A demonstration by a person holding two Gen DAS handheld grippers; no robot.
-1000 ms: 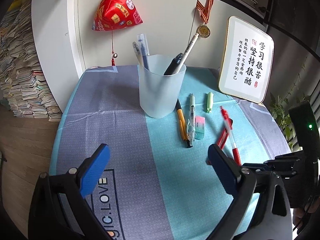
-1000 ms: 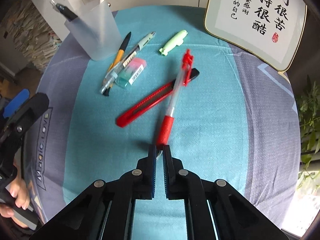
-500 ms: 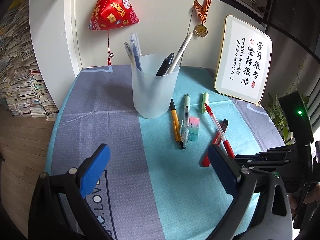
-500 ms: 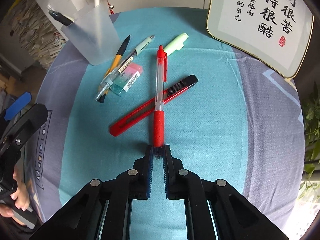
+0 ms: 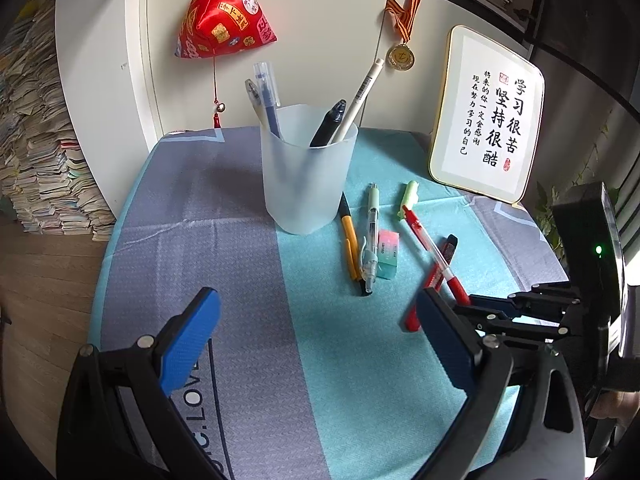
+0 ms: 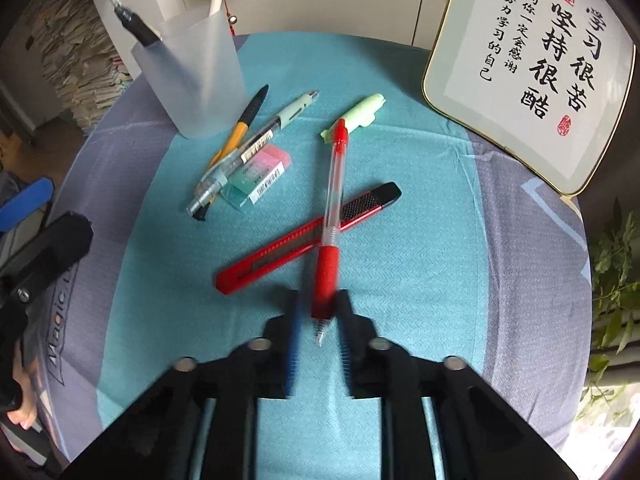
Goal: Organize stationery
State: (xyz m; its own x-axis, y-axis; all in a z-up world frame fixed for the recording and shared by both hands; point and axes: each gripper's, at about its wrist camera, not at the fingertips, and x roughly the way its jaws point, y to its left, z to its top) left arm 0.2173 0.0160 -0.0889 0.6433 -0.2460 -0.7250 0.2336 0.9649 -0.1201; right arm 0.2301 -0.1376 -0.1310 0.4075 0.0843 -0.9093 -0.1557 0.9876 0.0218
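Right gripper [image 6: 318, 322] jaws just been opening, red pen [image 6: 331, 204] tip between them, pads no longer pressing. Pen lies across red utility knife [image 6: 308, 236], mid-cloth, at 5 o'clock from frosted cup [image 6: 192, 76]. Long axis 12–6: clip end at 12, writing tip at 6 toward gripper. Better regrip higher on red grip section, jaws square across barrel. Left gripper [image 5: 316, 344] spread wide, empty.
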